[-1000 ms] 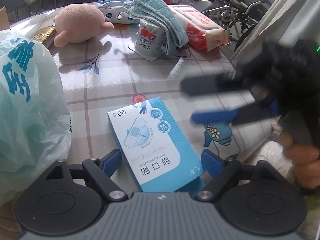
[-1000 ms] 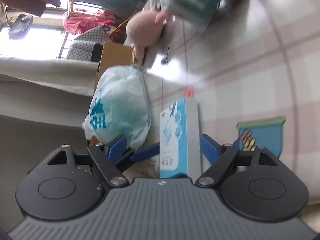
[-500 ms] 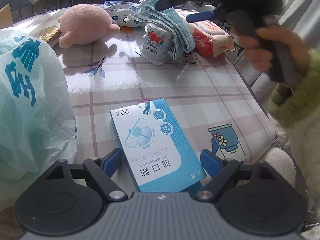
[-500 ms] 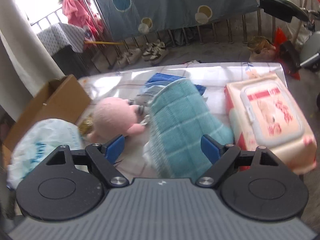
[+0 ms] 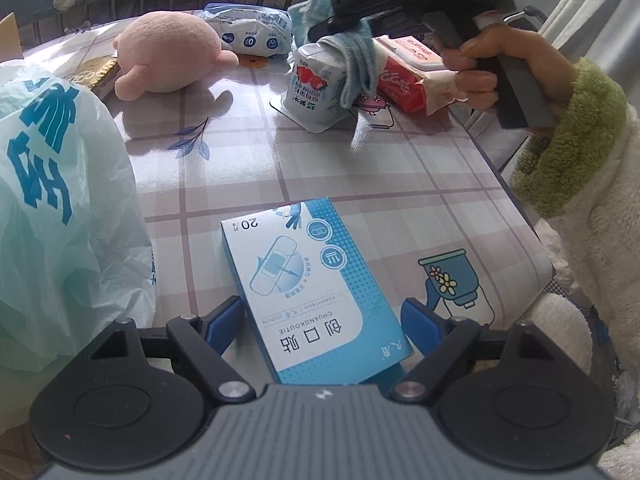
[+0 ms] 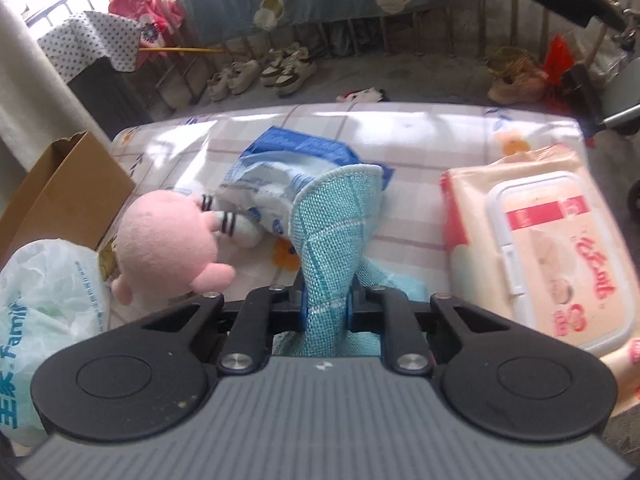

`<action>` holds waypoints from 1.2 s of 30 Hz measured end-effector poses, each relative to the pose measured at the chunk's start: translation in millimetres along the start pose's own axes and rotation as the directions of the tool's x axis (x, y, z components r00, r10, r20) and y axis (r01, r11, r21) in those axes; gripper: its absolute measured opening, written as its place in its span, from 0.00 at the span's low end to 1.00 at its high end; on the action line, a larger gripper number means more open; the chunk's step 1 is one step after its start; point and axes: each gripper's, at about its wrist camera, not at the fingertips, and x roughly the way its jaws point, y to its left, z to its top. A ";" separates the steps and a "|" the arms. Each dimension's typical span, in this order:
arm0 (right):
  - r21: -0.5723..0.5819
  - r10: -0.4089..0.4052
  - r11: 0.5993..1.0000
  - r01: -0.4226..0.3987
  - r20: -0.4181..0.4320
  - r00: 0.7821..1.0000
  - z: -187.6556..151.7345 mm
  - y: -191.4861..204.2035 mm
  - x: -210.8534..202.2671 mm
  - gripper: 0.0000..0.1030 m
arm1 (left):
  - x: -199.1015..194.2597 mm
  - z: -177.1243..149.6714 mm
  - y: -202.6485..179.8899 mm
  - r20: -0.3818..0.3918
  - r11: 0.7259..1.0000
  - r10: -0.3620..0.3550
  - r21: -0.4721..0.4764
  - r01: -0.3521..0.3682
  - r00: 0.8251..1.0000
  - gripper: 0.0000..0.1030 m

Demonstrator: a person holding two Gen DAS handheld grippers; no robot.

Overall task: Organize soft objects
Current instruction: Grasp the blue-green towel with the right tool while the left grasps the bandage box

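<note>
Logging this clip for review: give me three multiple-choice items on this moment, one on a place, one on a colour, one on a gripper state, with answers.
1. Where does the plaster box lie?
A. between the left gripper's fingers
B. on the wet wipes pack
C. inside the carton

2. What colour is the plush toy?
A. green
B. pink
C. black

3. What is the right gripper doing?
A. open over the table
B. shut on nothing
C. shut on the teal towel

Answers: 1 A, the left gripper straddles it, open. 2 B, pink in both views. 3 C, cloth bunches between its fingers.

Checked table [image 5: 400, 168] holds plaster box [image 5: 312, 280], plush [image 5: 168, 56].
</note>
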 end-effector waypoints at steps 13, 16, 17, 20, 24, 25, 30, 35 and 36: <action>0.266 0.302 0.902 -0.339 0.168 0.938 -83.6 -42.5 -137.6 0.13 | 3.4 1.5 -1.7 0.028 0.998 0.061 -0.030 -0.060 0.998 0.83; 0.342 0.347 0.867 -0.363 0.111 0.931 -130.1 -44.6 -145.2 0.13 | 3.1 0.3 -3.6 0.044 0.997 0.073 -0.032 -0.072 0.996 0.82; 0.367 0.361 0.854 -0.368 0.092 0.928 -146.9 -43.3 -144.0 0.13 | 2.8 -0.1 -4.5 0.052 0.997 0.078 -0.030 -0.077 0.996 0.82; 0.416 0.377 0.836 -0.358 0.038 0.925 -186.1 -34.6 -133.6 0.13 | -2.1 -1.3 -10.2 0.086 0.996 0.090 -0.012 -0.089 0.992 0.52; 0.473 0.418 0.792 -0.386 0.042 0.907 -216.1 -23.8 -124.0 0.13 | -16.0 0.7 -12.4 0.105 0.998 0.062 -0.014 -0.061 0.993 0.41; 0.472 0.420 0.790 -0.392 0.050 0.906 -218.0 -20.6 -124.6 0.13 | -15.6 -0.4 -11.9 0.097 0.997 0.072 -0.016 -0.071 0.993 0.39; 0.437 0.364 0.828 -0.351 0.058 0.930 -216.4 -11.7 -129.0 0.15 | -12.1 -8.5 -0.4 0.073 0.996 0.062 -0.071 -0.057 0.995 0.66; 0.412 0.289 0.865 -0.287 0.059 0.955 -202.0 -12.4 -123.6 0.30 | -11.9 -12.6 3.2 0.058 0.994 0.059 -0.101 -0.053 0.997 0.77; 0.400 0.270 0.876 -0.270 0.058 0.961 -201.8 -12.5 -124.5 0.31 | -11.2 -11.9 1.7 0.053 0.994 0.059 -0.095 -0.054 0.997 0.79</action>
